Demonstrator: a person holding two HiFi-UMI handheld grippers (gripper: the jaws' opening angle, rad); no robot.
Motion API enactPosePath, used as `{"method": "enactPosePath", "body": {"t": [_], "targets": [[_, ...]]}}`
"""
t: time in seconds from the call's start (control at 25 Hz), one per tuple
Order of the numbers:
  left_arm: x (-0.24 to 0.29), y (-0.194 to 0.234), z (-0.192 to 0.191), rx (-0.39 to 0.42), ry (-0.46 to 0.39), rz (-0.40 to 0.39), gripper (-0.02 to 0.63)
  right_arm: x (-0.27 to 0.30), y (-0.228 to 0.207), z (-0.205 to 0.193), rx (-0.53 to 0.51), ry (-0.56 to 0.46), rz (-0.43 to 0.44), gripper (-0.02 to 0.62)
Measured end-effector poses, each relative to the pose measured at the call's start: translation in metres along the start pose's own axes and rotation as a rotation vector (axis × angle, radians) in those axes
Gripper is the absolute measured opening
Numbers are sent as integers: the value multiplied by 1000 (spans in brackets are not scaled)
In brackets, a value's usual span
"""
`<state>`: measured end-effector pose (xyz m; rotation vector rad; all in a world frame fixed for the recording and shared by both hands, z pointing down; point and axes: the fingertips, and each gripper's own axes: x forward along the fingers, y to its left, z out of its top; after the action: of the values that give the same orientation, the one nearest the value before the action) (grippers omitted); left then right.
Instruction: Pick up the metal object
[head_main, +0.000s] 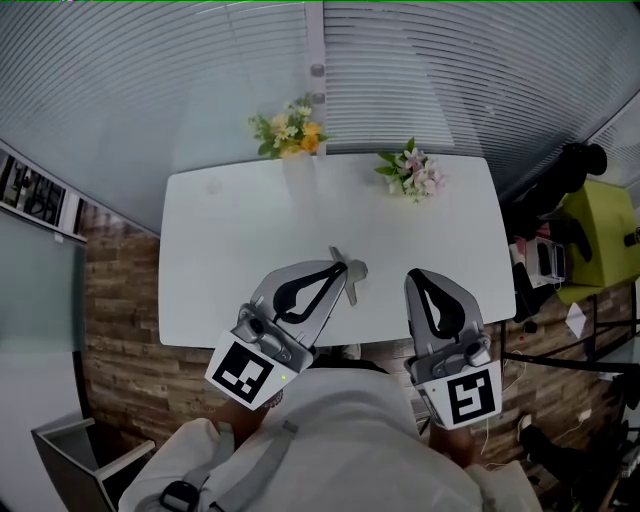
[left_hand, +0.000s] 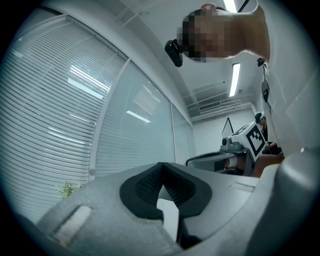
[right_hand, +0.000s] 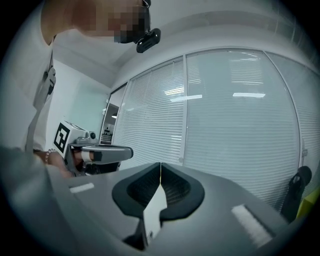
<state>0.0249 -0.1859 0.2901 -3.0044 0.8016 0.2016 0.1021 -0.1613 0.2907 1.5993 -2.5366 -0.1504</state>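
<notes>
A small grey T-shaped metal object lies on the white table near its front edge. In the head view the tip of my left gripper overlaps the object's left end; whether they touch cannot be told. The left gripper view looks up at the blinds, and the left gripper is shut with nothing seen between its pads. My right gripper hovers over the table's front right. In its own view the right gripper is shut and empty, and the metal object is hidden from both gripper views.
Yellow flowers and pink flowers stand at the table's far edge, against a glass wall with blinds. A yellow-green chair and clutter sit to the right. A grey bin stands on the wooden floor at lower left.
</notes>
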Motion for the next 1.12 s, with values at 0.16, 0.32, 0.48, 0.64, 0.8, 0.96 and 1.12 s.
{"method": "enactPosePath", "body": {"t": [0.16,0.32,0.48,0.64,0.8,0.96,1.12], "targets": [[-2,3,-1,-2,2,7,5,7,-3,-20,37,33,-2,21],[-3,4,-1,-1,7,9,5,12,-7,-39,63,53,-7,25],[-5,7,-4,-8,15,8,5,19,-10,-66,93,77,-12,27],[-5,10,-6,-7,20,9,5,28,-13,-99,136,113,-18,35],[-7,13,-6,-8,22,13,5,33,-15,-133,166,157,-29,35],[-7,17,-7,-11,22,19,5,39,-15,-171,182,223,-22,43],[-8,18,-6,-6,23,23,5,41,-14,-201,205,264,-18,48]]}}
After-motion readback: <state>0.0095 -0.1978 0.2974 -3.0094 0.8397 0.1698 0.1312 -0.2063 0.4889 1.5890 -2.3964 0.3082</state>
